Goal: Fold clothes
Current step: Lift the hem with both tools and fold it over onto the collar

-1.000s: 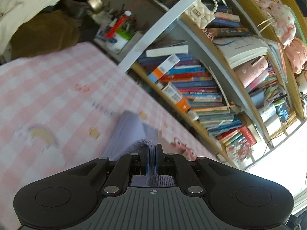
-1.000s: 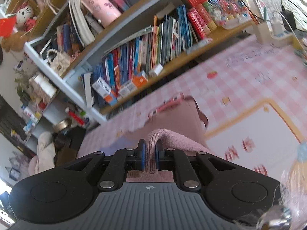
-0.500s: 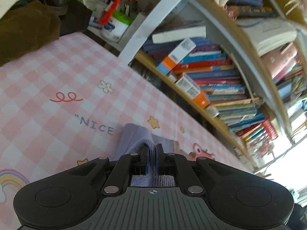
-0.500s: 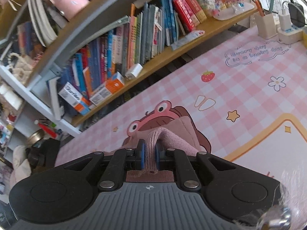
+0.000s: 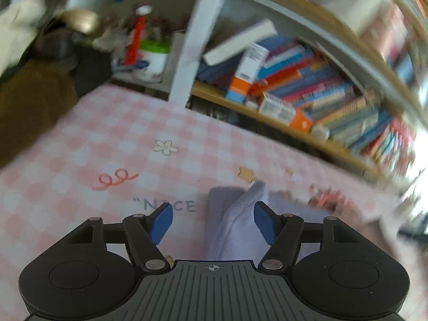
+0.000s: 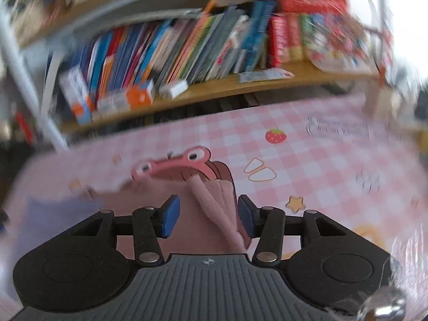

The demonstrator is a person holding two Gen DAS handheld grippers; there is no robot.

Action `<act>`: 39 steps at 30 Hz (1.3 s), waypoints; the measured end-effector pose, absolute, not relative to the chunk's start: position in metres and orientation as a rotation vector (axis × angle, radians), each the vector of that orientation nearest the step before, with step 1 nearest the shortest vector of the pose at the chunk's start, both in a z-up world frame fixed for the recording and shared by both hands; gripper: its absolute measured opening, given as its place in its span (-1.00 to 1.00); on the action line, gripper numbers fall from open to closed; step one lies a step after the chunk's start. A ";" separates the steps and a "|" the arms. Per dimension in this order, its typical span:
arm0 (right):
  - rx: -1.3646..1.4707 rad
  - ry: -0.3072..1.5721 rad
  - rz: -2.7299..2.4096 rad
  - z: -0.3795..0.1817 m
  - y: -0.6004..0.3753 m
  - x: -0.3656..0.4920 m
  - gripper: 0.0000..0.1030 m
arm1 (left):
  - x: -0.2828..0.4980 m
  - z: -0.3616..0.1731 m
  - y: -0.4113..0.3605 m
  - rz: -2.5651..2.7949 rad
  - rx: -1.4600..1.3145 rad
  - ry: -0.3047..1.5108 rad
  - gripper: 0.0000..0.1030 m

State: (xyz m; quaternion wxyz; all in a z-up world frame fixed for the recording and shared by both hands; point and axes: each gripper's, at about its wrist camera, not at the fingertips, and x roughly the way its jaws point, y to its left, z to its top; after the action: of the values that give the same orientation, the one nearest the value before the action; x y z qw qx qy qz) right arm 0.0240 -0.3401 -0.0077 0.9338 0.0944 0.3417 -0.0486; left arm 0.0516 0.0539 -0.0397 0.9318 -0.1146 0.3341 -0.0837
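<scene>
Both grippers are spread wide, holding nothing: left gripper (image 5: 212,223) over the lavender knit (image 5: 235,227), right gripper (image 6: 206,216) over the pink knit (image 6: 214,206), both near the table's (image 5: 112,139) back edge. Looks soft, light and floppy, so I'd pinch a ribbed edge. Pink checkered mat, crammed bookshelf (image 6: 203,85) behind.

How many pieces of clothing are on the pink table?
2. A purple cloth lies between the open left gripper, and a pink cloth between the open right gripper. More may be hidden.

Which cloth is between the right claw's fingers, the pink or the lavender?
The pink cloth; the lavender cloth lies in the left claw.
</scene>
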 end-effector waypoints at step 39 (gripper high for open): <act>0.167 0.748 -0.149 -0.033 -0.355 0.024 0.38 | 0.052 -0.028 0.016 -0.102 -0.030 0.688 0.42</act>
State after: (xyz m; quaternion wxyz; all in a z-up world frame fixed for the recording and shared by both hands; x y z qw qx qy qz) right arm 0.0244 -0.3554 -0.0334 0.9248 0.0814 0.3645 -0.0728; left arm 0.0522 0.0165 -0.0284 0.9401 -0.0145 0.3370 -0.0500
